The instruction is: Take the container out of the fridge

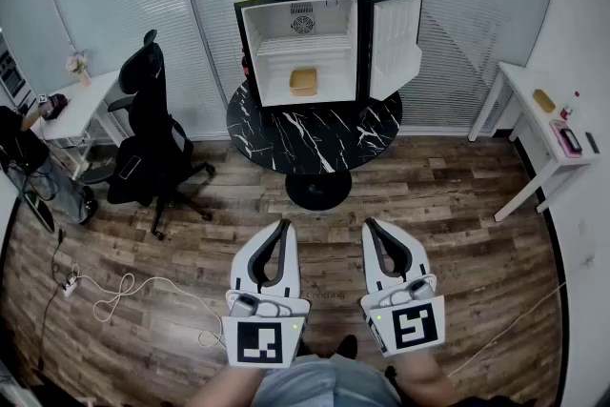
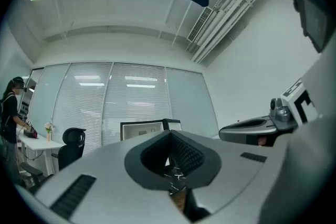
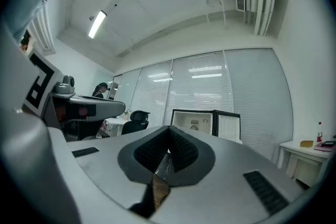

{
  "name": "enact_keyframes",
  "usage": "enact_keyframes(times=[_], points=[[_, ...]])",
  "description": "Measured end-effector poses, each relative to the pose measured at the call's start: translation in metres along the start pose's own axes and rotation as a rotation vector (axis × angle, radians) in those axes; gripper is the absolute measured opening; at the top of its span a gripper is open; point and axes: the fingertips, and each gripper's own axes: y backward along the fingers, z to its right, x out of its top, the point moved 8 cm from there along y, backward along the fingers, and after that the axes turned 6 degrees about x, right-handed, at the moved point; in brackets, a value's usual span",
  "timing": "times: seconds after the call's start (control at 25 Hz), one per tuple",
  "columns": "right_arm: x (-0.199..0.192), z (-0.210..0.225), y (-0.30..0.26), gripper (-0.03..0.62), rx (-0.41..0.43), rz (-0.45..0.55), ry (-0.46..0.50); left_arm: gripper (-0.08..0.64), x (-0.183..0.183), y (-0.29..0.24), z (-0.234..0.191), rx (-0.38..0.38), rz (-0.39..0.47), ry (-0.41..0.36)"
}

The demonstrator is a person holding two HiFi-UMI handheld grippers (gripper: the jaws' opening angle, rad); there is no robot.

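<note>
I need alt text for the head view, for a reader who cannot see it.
A small black fridge stands open on a round black table, a tan container inside. Below, over the wooden floor, the left claw and right claw are both shut and empty, well short of the fridge.

The container (image 1: 303,80) is too small for detail
</note>
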Motion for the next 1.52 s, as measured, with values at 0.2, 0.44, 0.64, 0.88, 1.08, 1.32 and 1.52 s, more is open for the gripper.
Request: enact_keyframes(times=[0.2, 0.44, 0.64, 0.88, 1.08, 1.32, 1.52], points=[[-0.003, 0.013, 0.008, 0.011, 0.0, 0.003, -0.001, 0.014, -0.004, -0.003, 0.014, 0.002, -0.016, -0.007], [-0.008, 0.032, 0.02, 0.012, 0.015, 0.011, -0.025, 0.014, -0.006, -0.007, 0.036, 0.01, -0.035, -0.02], [-0.011, 0.058, 0.024, 0.012, 0.038, 0.005, -0.027, 0.014, -0.007, -0.013, 0.054, 0.033, -0.059, -0.038], [-0.029, 0.08, 0.016, 0.014, 0.049, -0.029, -0.057, 0.014, -0.02, -0.024, 0.056, 0.075, -0.081, -0.026], [-0.051, 0.088, -0.01, 0.012, 0.057, -0.06, -0.072, 0.014, -0.041, -0.042, 0.042, 0.094, -0.118, -0.018], [-0.061, 0.1, -0.081, 0.012, 0.065, -0.08, -0.066, 0.014, -0.063, -0.099, 0.0, 0.1, -0.121, 0.001], [-0.05, 0.113, -0.147, 0.012, 0.052, -0.069, -0.038, 0.014, -0.062, -0.155, -0.043, 0.09, -0.077, 0.008]])
